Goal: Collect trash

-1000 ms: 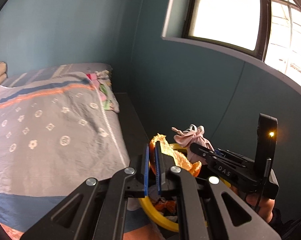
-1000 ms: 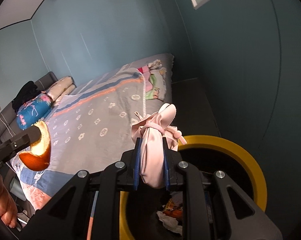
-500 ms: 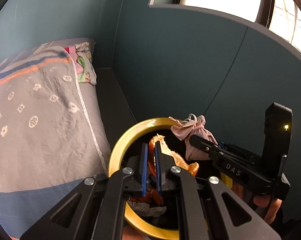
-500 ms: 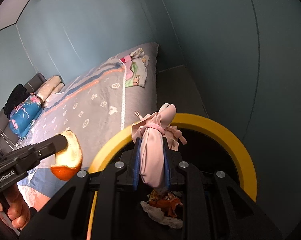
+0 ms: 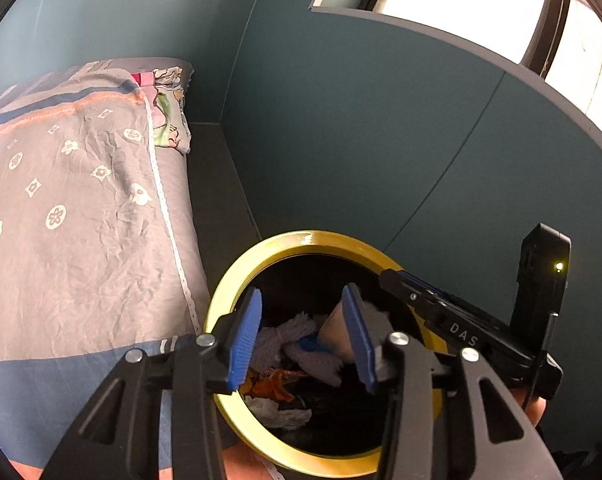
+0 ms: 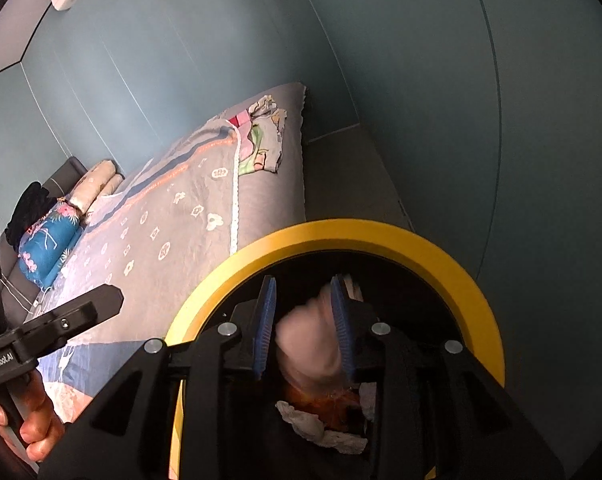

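Note:
A round bin with a yellow rim (image 5: 237,284) (image 6: 341,236) stands on the floor between the bed and the wall. My left gripper (image 5: 303,340) is open and empty over the bin's mouth. My right gripper (image 6: 303,326) is open over the bin too; the pink tied bag (image 6: 307,348), blurred, is dropping between its blue pads (image 6: 265,320). Inside the bin lie the pink bag (image 5: 333,328), white-blue bundles (image 5: 297,336), orange peel (image 5: 269,384) and crumpled white tissue (image 5: 279,410) (image 6: 313,424). The right gripper also shows in the left wrist view (image 5: 397,280).
The bed with a grey patterned quilt (image 5: 77,208) (image 6: 173,224) lies left of the bin. A dark ledge (image 5: 217,184) runs along the teal wall (image 5: 361,140). Pillows (image 6: 57,232) lie at the bed's far end. A window (image 5: 441,4) is above.
Both grippers have opened over the bin. The orange peel has left my left gripper and the pink bag is falling from my right one. Both views have tilted down toward the bin.

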A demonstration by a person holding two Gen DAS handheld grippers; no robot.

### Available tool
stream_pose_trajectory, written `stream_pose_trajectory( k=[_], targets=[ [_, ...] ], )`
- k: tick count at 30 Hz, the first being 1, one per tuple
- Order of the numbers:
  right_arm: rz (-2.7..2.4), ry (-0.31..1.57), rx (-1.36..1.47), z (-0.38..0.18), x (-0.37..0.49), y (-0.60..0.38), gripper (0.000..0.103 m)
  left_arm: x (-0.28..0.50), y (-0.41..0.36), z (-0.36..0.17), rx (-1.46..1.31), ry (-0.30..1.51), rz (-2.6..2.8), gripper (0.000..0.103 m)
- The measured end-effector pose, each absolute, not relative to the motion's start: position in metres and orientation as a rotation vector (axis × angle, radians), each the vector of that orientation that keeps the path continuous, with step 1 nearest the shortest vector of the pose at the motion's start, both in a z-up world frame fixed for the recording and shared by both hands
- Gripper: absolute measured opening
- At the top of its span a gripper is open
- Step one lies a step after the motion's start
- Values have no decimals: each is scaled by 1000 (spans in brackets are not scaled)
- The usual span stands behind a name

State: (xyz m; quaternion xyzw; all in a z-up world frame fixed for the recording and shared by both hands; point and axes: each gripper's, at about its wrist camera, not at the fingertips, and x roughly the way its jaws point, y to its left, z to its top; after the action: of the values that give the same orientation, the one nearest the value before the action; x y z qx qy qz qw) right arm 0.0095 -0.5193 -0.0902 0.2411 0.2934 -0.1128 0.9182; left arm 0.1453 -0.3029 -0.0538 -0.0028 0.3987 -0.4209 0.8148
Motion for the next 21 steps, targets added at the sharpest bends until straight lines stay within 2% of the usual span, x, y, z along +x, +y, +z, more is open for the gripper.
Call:
stream_pose_trajectory(
  k=[17, 21],
  targets=[
    [-175, 642, 430, -67, 39, -480, 28, 148, -226, -47, -48, 821, -787, 40],
    [-141, 642, 382, -53, 53, -456, 28, 150, -193, -35, -66, 776, -733, 47]
  ],
)
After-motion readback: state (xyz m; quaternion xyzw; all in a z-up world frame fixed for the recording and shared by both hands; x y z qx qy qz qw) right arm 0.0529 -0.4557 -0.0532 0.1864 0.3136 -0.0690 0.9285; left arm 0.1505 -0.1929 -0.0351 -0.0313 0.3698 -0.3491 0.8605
